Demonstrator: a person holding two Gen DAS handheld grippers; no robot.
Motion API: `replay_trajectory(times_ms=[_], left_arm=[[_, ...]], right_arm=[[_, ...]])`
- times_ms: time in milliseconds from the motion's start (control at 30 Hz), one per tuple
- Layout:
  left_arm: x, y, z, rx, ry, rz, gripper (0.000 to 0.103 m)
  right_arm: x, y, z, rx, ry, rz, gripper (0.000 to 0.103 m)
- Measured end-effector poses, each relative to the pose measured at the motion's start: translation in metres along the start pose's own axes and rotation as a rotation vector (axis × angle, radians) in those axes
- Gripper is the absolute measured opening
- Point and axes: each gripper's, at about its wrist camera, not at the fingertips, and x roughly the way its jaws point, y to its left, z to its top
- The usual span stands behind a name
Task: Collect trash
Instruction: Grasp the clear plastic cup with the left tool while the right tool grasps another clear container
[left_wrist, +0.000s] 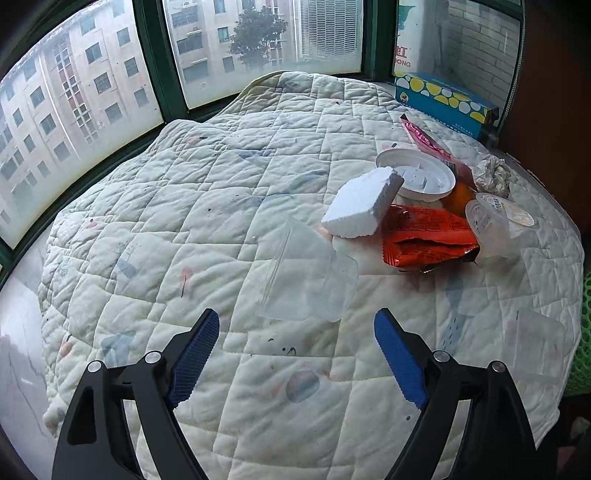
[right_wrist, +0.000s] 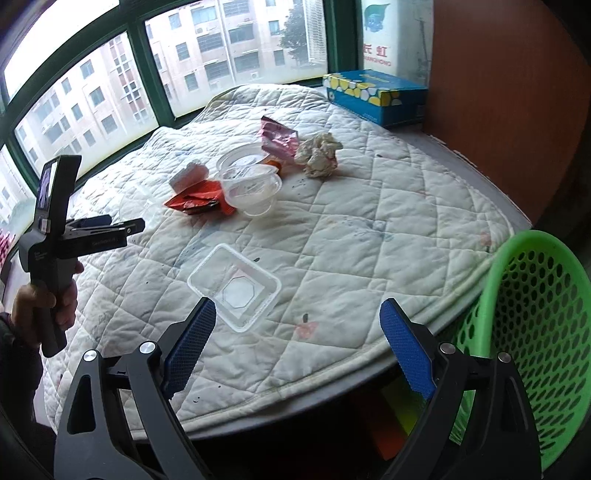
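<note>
Trash, loose on quilt (right_wrist: 369, 206): foam block (left_wrist: 364, 203), orange wrapper (left_wrist: 428, 240), clear tub (right_wrist: 234, 286), crumpled paper (right_wrist: 319, 153) (all probably light, crushable). Pinch tub by rim. Left gripper (left_wrist: 295, 354) and right gripper (right_wrist: 297, 343): jaws apart, empty. Green basket (right_wrist: 535, 314) beside.

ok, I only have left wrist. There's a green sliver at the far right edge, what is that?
Observer: A green perforated basket, just off the quilt's near right edge.
Operator: Right tongs holding anything?
Observer: No. The right tongs are open and empty, with the clear tray lying just ahead of their left finger.
Operator: Any trash in the basket yet?
Observer: None in the part that shows; its bottom is out of frame, so I cannot say for sure.
</note>
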Motion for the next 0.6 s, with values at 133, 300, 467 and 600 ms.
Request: replay_trajectory(times_ms=[133,300,467,600], left_arm=[[0.010,0.004,0.006,0.005,-0.004,-0.019,0.083],[0.018,0.003,0.011,0.045,-0.015,-0.023,0.083],[0.023,0.003,0.013,0.063,-0.021,-0.085,0.064],[0.021,-0.001,0.013,0.091,-0.037,-0.120,0.051]], right_arm=[[0.018,0.012,0.004,-0.044,0.034,0.027,0.089],[0.038,0.025,0.009,-0.129,0.069,0.051,0.089],[0.055,0.037,0.014,-0.244,0.090,0.064,0.090],[0.068,0.045,0.018,-0.330,0.108,0.086,0.092]])
